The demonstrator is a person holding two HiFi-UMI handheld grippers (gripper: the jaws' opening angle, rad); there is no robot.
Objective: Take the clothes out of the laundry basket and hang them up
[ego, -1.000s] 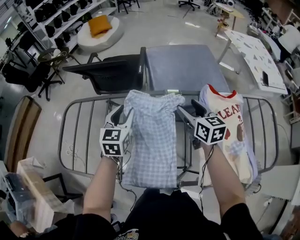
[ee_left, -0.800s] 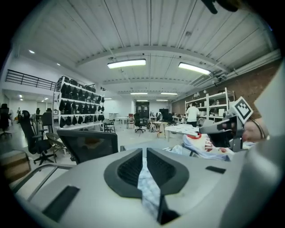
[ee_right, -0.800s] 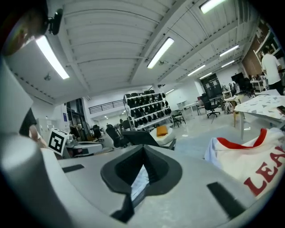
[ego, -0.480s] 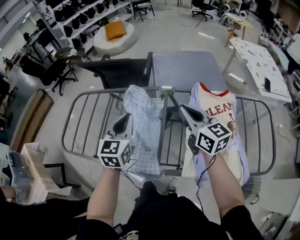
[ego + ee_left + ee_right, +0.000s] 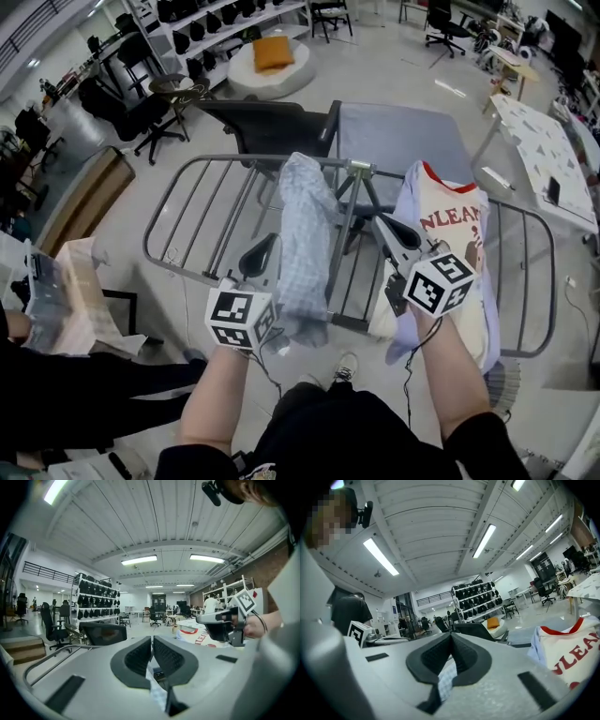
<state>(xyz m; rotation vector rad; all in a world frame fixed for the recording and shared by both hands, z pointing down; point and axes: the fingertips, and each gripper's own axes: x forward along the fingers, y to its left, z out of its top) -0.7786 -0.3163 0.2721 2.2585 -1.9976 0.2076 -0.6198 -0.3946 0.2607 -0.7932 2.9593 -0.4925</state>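
Step in hand: hanging looked finished for the pale blue checked cloth shirt point(image 5: 305, 234), which lay draped over the bars of the grey metal drying rack point(image 5: 225, 157), left of a cream jersey with red lettering point(image 5: 455, 202).
Left gripper point(image 5: 266, 249): pads point(image 5: 137, 659) were pressed together, gripping nothing by my reading, with the tips just beside the shirt's left edge.
Right gripper point(image 5: 382, 223): pads point(image 5: 468, 658) were likewise together and empty, clear of the shirt, between it and the jersey.
Next move: probably a return to the laundry basket, with both sets of fingers spread before the next garment.
Hidden: the basket appeared in no view.
Hard to make out: checked cloth showed in the gap under each closed pair of pads. It seemed to be the shirt beyond, not a pinched fold.
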